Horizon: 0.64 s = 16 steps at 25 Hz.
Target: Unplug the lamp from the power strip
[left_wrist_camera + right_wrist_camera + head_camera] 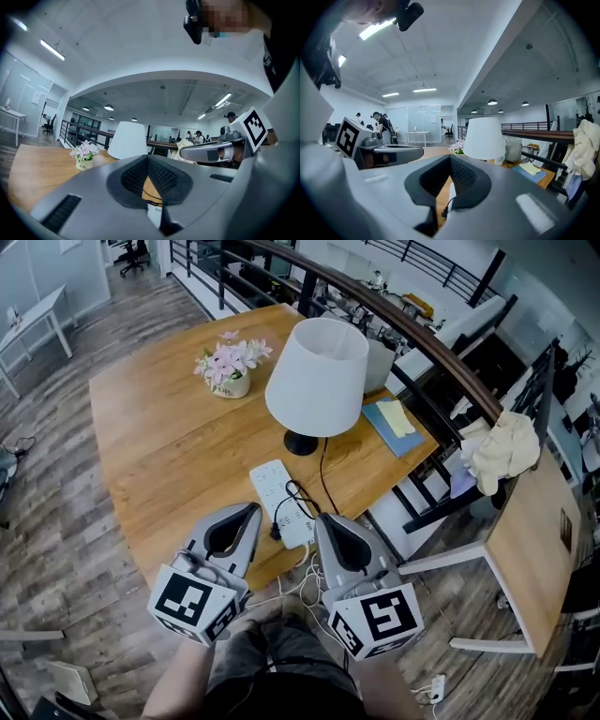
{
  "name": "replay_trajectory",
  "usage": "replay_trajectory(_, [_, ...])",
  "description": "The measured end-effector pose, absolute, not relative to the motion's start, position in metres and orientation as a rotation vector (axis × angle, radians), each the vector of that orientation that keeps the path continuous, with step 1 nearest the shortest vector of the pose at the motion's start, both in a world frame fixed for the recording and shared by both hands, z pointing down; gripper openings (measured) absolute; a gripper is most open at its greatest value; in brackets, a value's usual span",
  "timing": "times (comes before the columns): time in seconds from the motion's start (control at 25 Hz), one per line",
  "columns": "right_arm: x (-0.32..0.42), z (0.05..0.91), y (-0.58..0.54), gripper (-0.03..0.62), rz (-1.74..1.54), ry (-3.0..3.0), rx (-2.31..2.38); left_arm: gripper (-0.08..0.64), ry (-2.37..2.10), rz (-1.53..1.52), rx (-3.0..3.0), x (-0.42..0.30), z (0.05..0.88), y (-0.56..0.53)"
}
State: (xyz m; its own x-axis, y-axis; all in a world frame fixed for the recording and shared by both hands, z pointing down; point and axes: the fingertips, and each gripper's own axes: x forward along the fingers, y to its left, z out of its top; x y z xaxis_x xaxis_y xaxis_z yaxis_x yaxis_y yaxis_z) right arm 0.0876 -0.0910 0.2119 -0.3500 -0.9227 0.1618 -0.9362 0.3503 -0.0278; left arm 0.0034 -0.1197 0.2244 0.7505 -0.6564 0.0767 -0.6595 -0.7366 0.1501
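Left gripper (pixel 247 513) closed, empty | right gripper (pixel 327 522) closed, empty | black plug (pixel 278 530) at power strip (pixel 272 482) | lamp (pixel 317 377) upright

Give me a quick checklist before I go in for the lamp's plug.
1. Black plug seated in power strip: ok.
2. Left gripper open for a grasp: not ok, jaws together, empty.
3. Right gripper open: not ok, shut, empty.
4. Cord slack from lamp: ok, it lies in loose loops.
5. Way to the plug free: ok, both grippers sit just short of it.
6. Strip switched off: cannot tell.
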Motion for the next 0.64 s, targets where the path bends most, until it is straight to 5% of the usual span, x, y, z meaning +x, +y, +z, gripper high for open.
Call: replay_trajectory(0.64, [0.106,0.178,-0.082,0.007,0.096,-2.498,1.781,-0.005,-1.122,-0.072,2.792,-0.004,0.187,-0.122])
